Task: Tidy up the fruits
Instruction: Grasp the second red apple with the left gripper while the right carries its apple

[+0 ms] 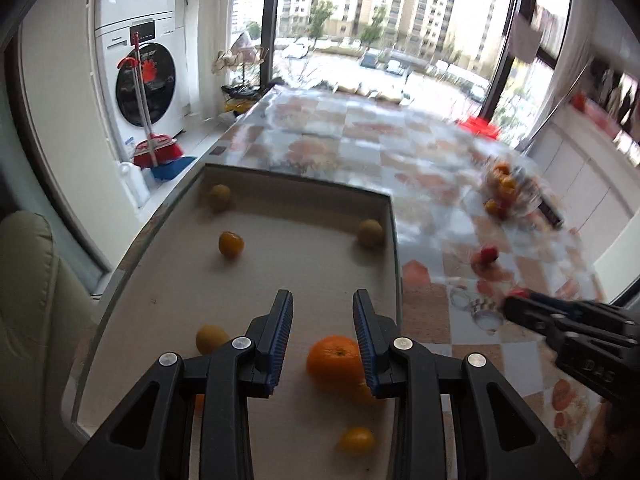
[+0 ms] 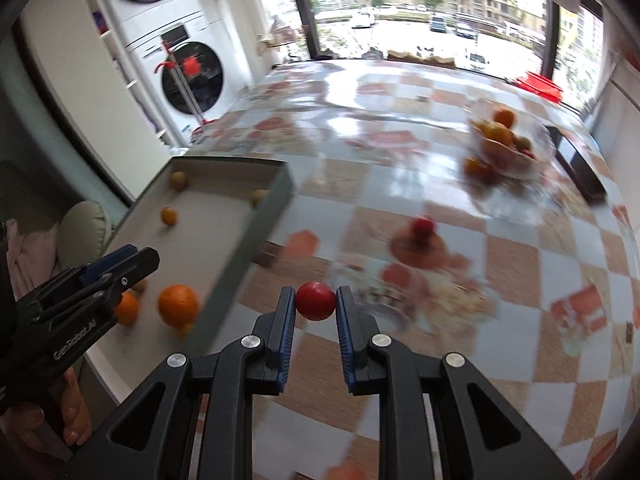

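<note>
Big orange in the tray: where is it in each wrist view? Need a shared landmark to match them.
Left wrist: the big orange sits low centre, in the tray, just inside the left hand-held gripper's right finger.
Right wrist: the same orange is lower left, near the tray's near end, right of the left hand-held gripper.
Shared landmark: the washing machine at upper left.

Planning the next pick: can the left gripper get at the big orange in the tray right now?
Probably yes: the left gripper is empty, and the big orange lies uncovered in the open tray just below it.
</note>
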{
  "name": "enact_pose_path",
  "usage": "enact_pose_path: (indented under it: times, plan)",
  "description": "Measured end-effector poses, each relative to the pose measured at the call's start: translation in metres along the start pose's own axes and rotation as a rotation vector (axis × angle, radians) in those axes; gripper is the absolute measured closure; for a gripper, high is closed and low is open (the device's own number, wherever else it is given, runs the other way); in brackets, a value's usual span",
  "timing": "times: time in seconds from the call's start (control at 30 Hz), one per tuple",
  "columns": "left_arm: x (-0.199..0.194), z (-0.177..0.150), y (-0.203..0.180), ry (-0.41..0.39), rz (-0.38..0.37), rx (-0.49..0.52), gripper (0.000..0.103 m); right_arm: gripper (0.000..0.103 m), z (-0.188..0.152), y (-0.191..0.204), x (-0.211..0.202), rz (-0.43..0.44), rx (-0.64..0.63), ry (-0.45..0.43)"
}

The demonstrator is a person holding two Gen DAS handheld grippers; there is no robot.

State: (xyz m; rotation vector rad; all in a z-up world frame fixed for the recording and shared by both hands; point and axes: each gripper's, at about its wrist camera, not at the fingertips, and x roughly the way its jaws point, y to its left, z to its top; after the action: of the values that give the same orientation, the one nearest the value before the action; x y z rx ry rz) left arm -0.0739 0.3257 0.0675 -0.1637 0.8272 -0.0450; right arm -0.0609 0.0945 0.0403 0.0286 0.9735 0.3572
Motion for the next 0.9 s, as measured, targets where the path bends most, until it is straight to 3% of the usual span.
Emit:
enact_pose_path:
  times: [0.1, 0.27, 0.37, 0.5, 0.53, 0.57, 0.6, 0.73, 0.9]
  plan:
    - [-0.015, -0.005, 0.010, -0.065, -0.084, 0.007, 0.070, 0.081, -0.003, 0.008, 0.002, 0.020, -0.008, -0.002]
    - [-0.022, -0.008, 0.004, -0.115, -0.105, 0.065, 0.069, 0.081, -0.006, 0.012, 0.010, 0.015, -0.002, 0.016]
    - [-0.019, -0.004, -0.003, -0.111, -0.137, 0.060, 0.069, 0.081, -0.007, 0.004, 0.008, 0.011, 0.027, 0.008]
    - [-0.005, 0.006, -0.045, -0.065, -0.120, 0.143, 0.068, 0.081, -0.011, -0.023, 0.000, -0.019, 0.083, -0.010]
    - [-0.002, 0.008, -0.055, -0.055, -0.132, 0.155, 0.062, 0.081, -0.014, -0.034, -0.002, -0.030, 0.101, -0.013]
    - [0.007, 0.012, -0.070, -0.038, -0.151, 0.167, 0.038, 0.081, -0.017, -0.043, -0.005, -0.041, 0.118, -0.015]
    - [0.013, 0.015, -0.083, -0.037, -0.167, 0.171, 0.022, 0.081, -0.020, -0.053, -0.007, -0.052, 0.139, -0.016]
    - [0.053, 0.023, -0.138, 0.002, -0.158, 0.218, 0.022, 0.081, -0.034, -0.092, -0.018, -0.087, 0.212, -0.017]
    - [0.103, 0.031, -0.177, 0.070, -0.106, 0.239, 0.022, 0.081, -0.048, -0.124, -0.029, -0.115, 0.257, -0.023]
